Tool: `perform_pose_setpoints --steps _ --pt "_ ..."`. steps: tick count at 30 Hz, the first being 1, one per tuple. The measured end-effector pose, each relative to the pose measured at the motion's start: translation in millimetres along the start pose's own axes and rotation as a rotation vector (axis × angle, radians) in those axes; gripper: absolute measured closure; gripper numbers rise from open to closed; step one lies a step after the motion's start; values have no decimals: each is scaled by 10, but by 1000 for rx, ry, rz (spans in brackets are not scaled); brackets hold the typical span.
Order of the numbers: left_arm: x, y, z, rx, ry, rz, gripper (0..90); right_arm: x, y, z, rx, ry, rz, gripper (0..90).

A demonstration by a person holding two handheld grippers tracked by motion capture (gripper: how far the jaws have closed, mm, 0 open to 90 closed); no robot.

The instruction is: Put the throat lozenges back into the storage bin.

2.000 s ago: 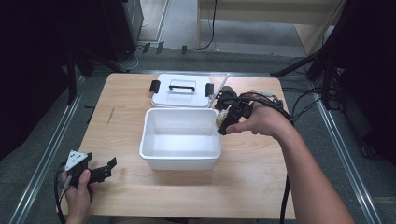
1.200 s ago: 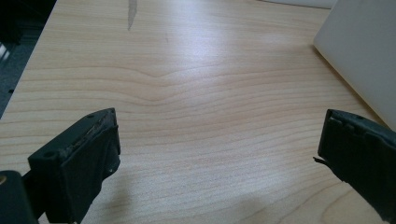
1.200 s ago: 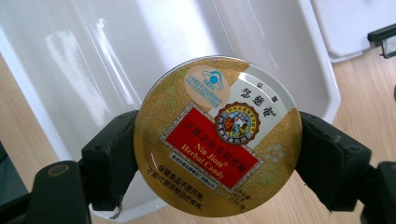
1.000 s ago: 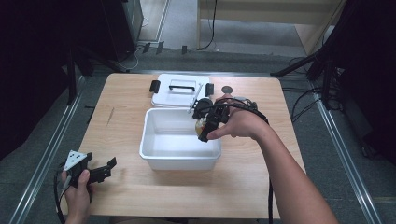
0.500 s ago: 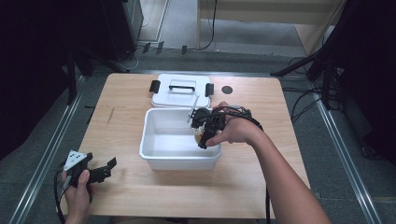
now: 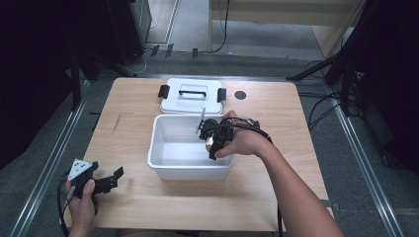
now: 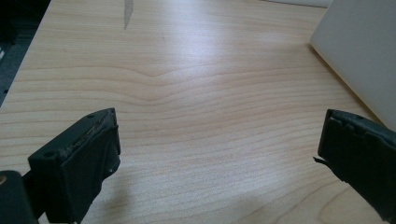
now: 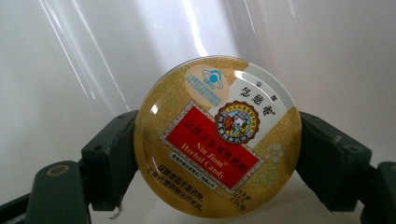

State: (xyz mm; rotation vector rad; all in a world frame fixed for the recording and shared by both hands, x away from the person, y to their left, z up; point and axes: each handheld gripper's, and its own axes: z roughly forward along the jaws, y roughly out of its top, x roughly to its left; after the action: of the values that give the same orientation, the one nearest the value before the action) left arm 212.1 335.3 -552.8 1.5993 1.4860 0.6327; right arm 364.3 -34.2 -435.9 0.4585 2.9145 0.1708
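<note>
Right gripper [image 6: 213, 143]: inside the white bin [image 6: 168, 168], at its right wall, reaching in over the right rim; jaws clamped on the round tin.
Round tin [image 8: 217, 135]: gold candy tin with a red label, squeezed at its left and right edges between the two jaws, lid facing the right gripper's camera, white bin wall behind it.
White bin: middle of the desk [image 6: 276, 118].
Lid [image 6: 190, 101]: white, black handle and clips, flat at the desk's far edge, just behind the bin.
Left gripper [image 6: 106, 182]: near the desk's near left corner, jaws wide apart over bare wood, nothing between them.
</note>
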Motion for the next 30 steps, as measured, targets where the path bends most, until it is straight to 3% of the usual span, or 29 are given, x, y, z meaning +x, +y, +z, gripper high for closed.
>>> perform_pose_setpoints --steps 6,10,17,23,30 --pt "0 2 4 3 -2 -1 0 51 30 44 44 -11 -18 201" --pt "2 2 3 4 -4 0 0 58 30 60 45 -19 -20 198" --pt "1 2 4 3 -3 -1 0 33 12 61 40 -24 16 177" --pt "0 2 5 3 -3 -2 0 11 -8 24 -1 -4 42 221" --pt "0 2 4 3 -2 -1 0 -23 -22 -138 -75 19 88 283"
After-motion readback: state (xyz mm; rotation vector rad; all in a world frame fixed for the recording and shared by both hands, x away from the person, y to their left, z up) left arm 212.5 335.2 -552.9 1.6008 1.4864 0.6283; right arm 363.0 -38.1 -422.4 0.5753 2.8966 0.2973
